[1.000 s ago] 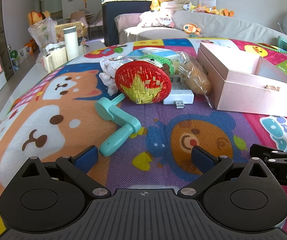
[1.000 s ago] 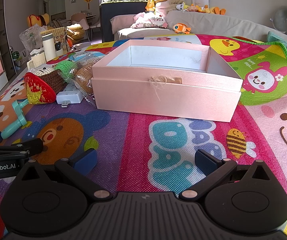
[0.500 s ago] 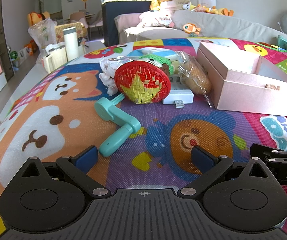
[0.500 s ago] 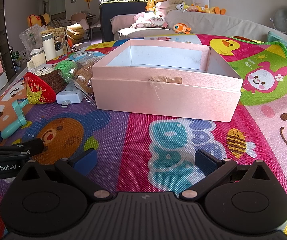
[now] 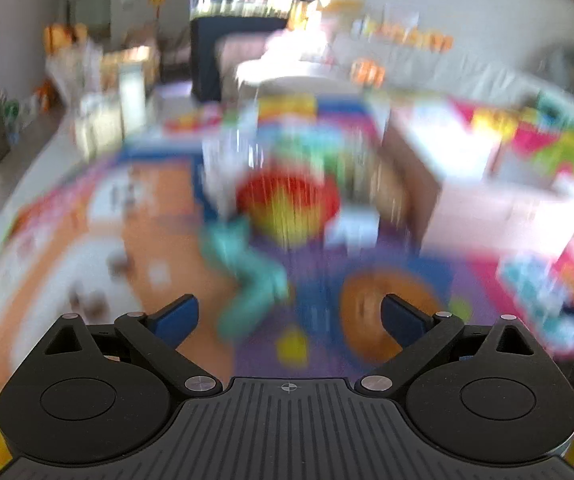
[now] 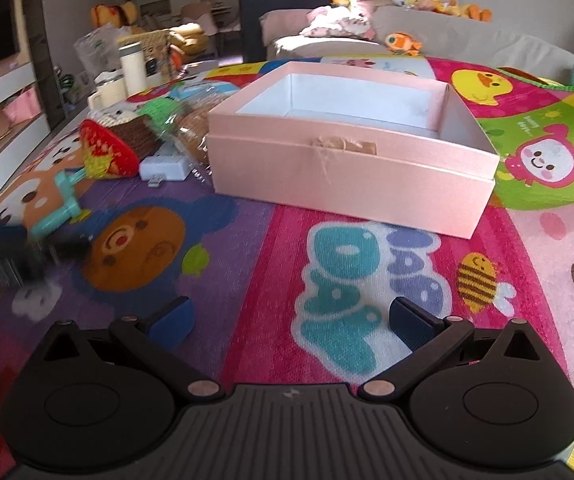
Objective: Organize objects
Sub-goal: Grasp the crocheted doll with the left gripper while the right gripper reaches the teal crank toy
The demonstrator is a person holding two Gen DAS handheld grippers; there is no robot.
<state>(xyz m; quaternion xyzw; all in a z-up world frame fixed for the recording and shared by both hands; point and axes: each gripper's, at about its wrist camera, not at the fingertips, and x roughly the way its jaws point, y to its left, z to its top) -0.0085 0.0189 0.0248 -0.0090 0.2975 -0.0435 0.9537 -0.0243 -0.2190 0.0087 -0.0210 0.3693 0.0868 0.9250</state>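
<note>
Both spread empty, the left gripper (image 5: 289,316) and right gripper (image 6: 291,322) are hovering before the pink box (image 6: 351,172), risking scattering the toys left of it.

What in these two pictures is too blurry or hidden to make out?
- Left wrist view: motion blur smears the whole scene; the teal tool has no readable detail.
- Right wrist view: the pink box hides its own floor behind the near wall.
- Right wrist view: the left gripper is blurred at the edge.

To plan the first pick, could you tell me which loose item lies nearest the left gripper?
The teal plastic handle; the woven strawberry lies beyond it.
</note>
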